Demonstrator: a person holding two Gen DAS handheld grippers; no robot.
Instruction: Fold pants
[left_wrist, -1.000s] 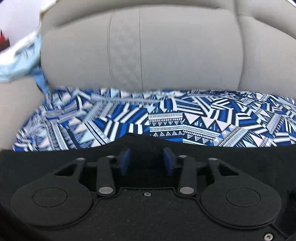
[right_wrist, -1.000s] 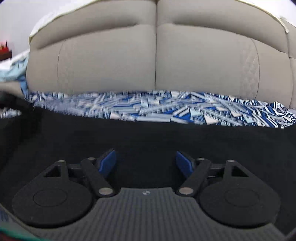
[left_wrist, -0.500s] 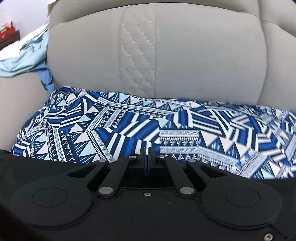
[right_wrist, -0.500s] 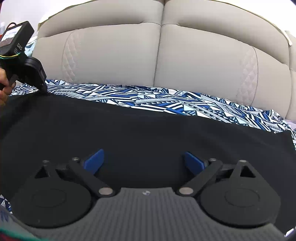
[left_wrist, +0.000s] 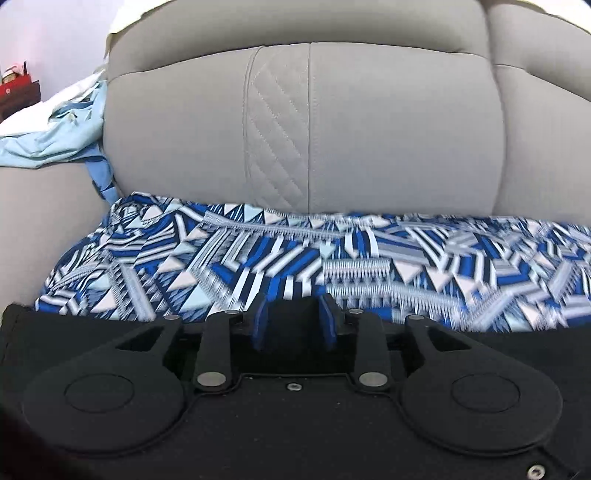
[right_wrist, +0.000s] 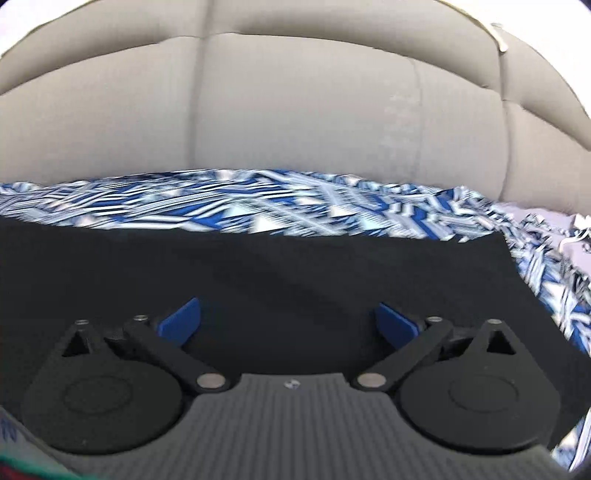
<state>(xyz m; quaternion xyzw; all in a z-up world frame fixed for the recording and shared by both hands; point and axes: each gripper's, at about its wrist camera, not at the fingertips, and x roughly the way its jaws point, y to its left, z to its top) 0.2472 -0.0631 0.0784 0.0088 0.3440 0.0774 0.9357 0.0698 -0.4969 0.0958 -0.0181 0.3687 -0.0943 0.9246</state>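
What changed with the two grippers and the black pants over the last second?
The left gripper, open a second ago, shut at the black pants' edge half a second ago and has now reopened, letting go. The right gripper stayed wide open over the pants throughout. The pants still lie on the blue-and-white patterned cloth on the beige sofa.

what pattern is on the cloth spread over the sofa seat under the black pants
A blue, white and navy geometric print of triangles and stripes on the cloth, clearest in the left wrist view.
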